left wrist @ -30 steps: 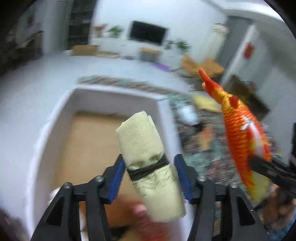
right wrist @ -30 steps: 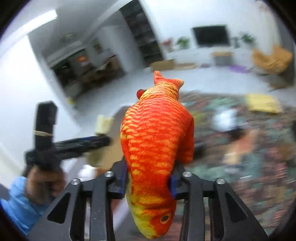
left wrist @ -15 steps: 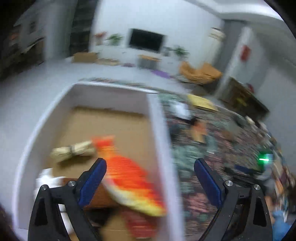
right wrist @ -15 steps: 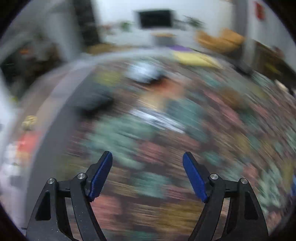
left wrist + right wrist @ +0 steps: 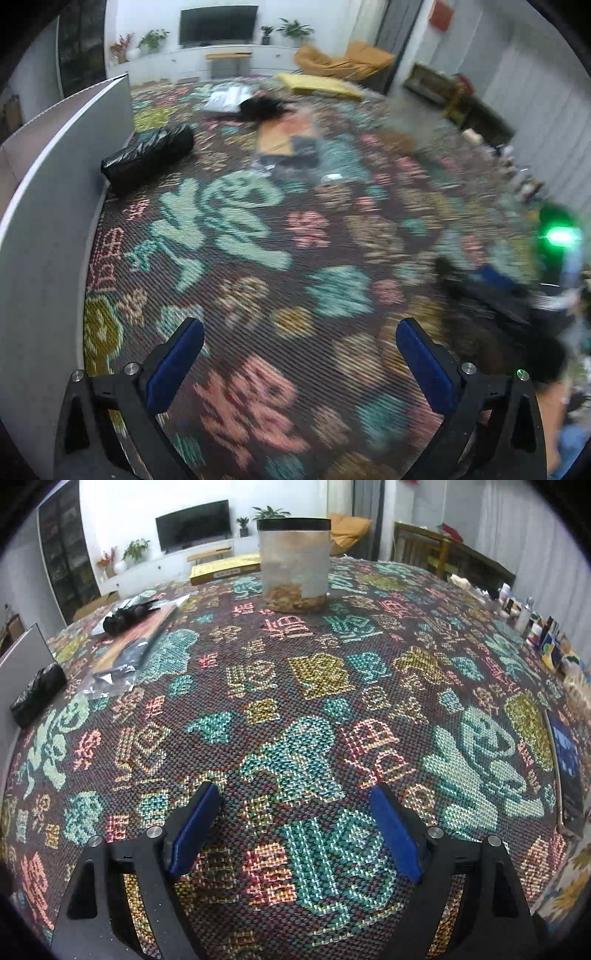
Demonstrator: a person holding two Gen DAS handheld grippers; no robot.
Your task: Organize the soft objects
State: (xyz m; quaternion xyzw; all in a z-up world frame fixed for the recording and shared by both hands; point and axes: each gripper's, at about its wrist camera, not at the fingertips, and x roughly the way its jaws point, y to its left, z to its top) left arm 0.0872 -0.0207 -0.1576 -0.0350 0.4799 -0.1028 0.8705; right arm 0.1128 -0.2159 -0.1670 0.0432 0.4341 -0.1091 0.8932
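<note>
My left gripper (image 5: 301,365) hangs over the patterned cloth (image 5: 258,236), its jaws opening wide with nothing between them. My right gripper (image 5: 295,830) is also opening and empty, low over the same cloth (image 5: 314,686). A black wrapped bundle (image 5: 147,157) lies against the grey box wall (image 5: 55,221); the right wrist view shows the bundle (image 5: 38,694) far left beside that wall (image 5: 22,657). A clear packet with a black tuft (image 5: 129,638) lies beyond it, blurred in the left wrist view (image 5: 284,136). The box's inside is hidden.
A clear jar with a black lid (image 5: 293,565) stands at the far middle, a yellow box (image 5: 225,568) behind it. Small bottles (image 5: 528,620) line the right edge. In the left wrist view a green light (image 5: 559,234) glows at right, above a person's blurred hand (image 5: 546,369).
The left gripper let go of the yellow rolled cloth and the right one of the orange fish plush; both landed in the box. Both grippers swung right and down over the cloth, jaws widening.
</note>
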